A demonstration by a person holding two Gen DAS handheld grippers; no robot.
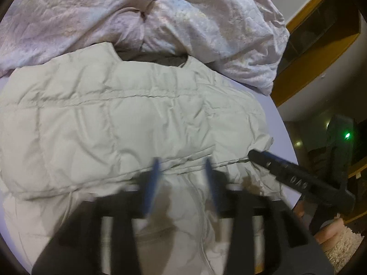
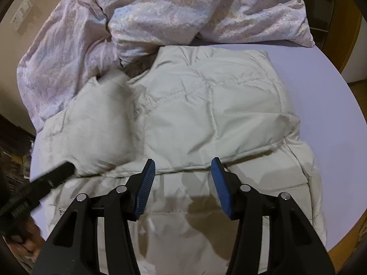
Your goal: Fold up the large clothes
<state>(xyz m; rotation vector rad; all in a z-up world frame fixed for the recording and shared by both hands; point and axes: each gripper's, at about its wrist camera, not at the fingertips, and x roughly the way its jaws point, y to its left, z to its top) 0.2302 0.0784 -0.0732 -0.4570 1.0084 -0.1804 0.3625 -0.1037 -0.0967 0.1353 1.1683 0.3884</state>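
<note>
The pale grey-white quilted puffer vest (image 2: 201, 114) lies flat on the lilac bed sheet (image 2: 325, 87), its upper part folded down over the lower part so that a padded fold edge runs across the middle of the garment. In the left wrist view the vest (image 1: 128, 123) shows its scooped neckline at the far edge, pointing toward the bedding.

Just beyond the vest's far edge, touching it, sits a crumpled white duvet with a faint lilac and blue pattern (image 2: 183, 9), heaped across the head of the bed.

The right gripper (image 2: 182, 163) hangs over the near half of the vest, its blue ribbed pads (image 2: 146, 188) spread wide with nothing between them, tips just short of the fold edge. The left gripper (image 1: 182, 163) hovers over the vest too, blurred, its blue pads set apart and empty. In the left wrist view the right gripper's black finger reaches the vest's right-hand edge; in the right wrist view the left gripper's black finger sits at the vest's left side.

Past the sheet, to the right of the vest, stands yellow-brown wooden furniture (image 1: 321, 52).
</note>
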